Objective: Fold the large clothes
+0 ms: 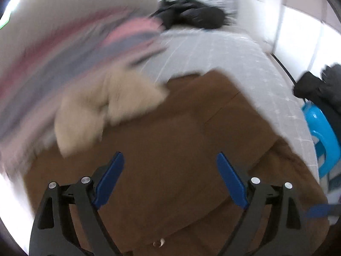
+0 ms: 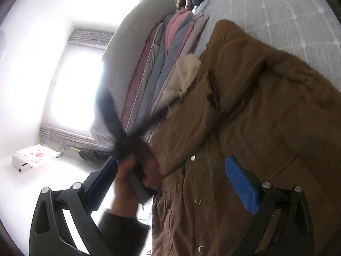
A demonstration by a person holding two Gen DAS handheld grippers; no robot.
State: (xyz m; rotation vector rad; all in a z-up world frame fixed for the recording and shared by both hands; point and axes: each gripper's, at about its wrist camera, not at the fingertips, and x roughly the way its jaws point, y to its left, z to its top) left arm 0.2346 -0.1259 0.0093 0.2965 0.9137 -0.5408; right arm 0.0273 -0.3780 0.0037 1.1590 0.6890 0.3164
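In the left wrist view, the left gripper (image 1: 170,179) is being held with its blue pads spread wide and nothing between them; the brown coat (image 1: 170,140) is lying just beyond and below the fingertips, spread over a pale quilted bed cover (image 1: 213,49). Ahead of the gripper and to its left, a cream fleece lining (image 1: 106,104) is showing at the coat's edge, and a blurred stack of pink and blue folded quilts (image 1: 74,53) is lying further left. Far ahead, a dark garment (image 1: 191,15) is resting on the bed. To the right, a blue plastic object (image 1: 319,132) is being partly covered by dark cloth. No writing can be read here.

In the right wrist view, the right gripper (image 2: 170,183) is likewise being held wide open, gripping nothing. The coat (image 2: 245,128), with its metal snap buttons (image 2: 193,158), is lying ahead and under the right-hand pad. A person's hand (image 2: 127,183), blurred, is being seen just inside the left-hand pad, holding the dark handle of the other gripper. Far to the left, a white box (image 2: 27,160) is sitting on the floor below a bright window; its print is too small to be read.
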